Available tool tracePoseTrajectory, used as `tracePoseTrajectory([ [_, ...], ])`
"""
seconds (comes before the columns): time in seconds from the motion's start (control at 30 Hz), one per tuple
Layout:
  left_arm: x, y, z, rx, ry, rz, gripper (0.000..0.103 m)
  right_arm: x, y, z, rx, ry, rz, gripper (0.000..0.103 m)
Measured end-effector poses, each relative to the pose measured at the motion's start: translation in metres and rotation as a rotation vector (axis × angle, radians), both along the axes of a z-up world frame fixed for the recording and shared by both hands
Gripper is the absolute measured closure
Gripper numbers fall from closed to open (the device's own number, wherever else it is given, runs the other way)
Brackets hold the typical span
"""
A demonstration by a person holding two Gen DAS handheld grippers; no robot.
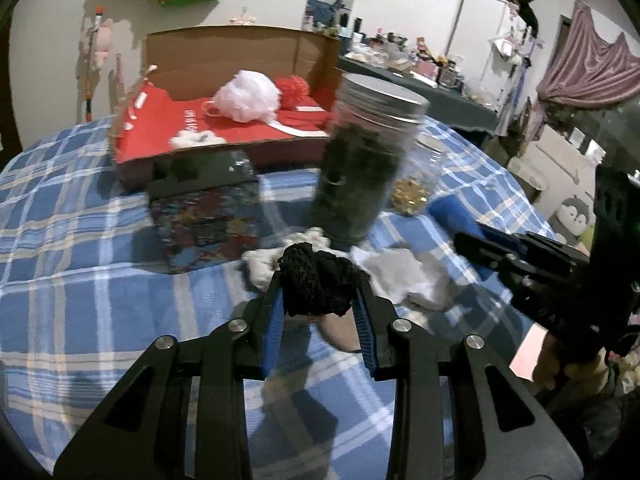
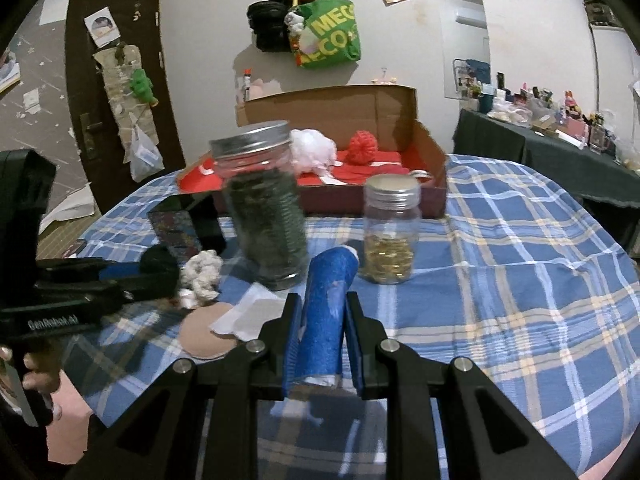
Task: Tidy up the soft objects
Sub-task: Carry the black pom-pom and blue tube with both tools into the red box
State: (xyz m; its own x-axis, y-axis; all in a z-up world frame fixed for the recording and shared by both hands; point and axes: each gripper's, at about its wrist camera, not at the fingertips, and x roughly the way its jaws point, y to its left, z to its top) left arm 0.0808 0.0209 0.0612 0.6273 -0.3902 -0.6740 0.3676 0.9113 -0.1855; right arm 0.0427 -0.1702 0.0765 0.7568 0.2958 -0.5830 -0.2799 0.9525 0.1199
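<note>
My left gripper (image 1: 320, 280) is shut on a black mesh puff (image 1: 316, 284), held just above the blue plaid cloth (image 1: 80, 240). In the right wrist view my right gripper (image 2: 320, 300) is shut on a blue rolled cloth (image 2: 326, 312) that sticks out forward between the pads. A cardboard box (image 1: 224, 60) with a red lining stands at the back, holding a white puff (image 1: 246, 96) and a red puff (image 1: 294, 86). A cream knitted piece (image 2: 202, 272), a white folded cloth (image 2: 250, 316) and a beige round pad (image 2: 202, 338) lie on the plaid cloth between the grippers.
A tall jar of dark leaves (image 2: 266, 208) and a smaller jar of yellow capsules (image 2: 390, 232) stand in front of the box. A dark patterned book (image 1: 208, 224) lies left of the tall jar. A cluttered side table (image 2: 560, 136) is at the right.
</note>
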Motion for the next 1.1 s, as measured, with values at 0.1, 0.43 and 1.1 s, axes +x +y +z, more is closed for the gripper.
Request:
tracePoseTrajectory([
  [0.1,0.003,0.012,0.005,0.004,-0.005,0.031,0.073,0.003,-0.009,0.003,0.006,0.0,-0.02,0.08],
  [0.43,0.016,0.033,0.033,0.016,-0.06,0.077,0.073,0.019,-0.026,0.03,-0.007,-0.051,-0.064,0.08],
  [1.1,0.097,0.027,0.055,0.034,-0.014,0.005,0.073,0.105,-0.026,0.064,0.007,-0.005,0.092,0.08],
])
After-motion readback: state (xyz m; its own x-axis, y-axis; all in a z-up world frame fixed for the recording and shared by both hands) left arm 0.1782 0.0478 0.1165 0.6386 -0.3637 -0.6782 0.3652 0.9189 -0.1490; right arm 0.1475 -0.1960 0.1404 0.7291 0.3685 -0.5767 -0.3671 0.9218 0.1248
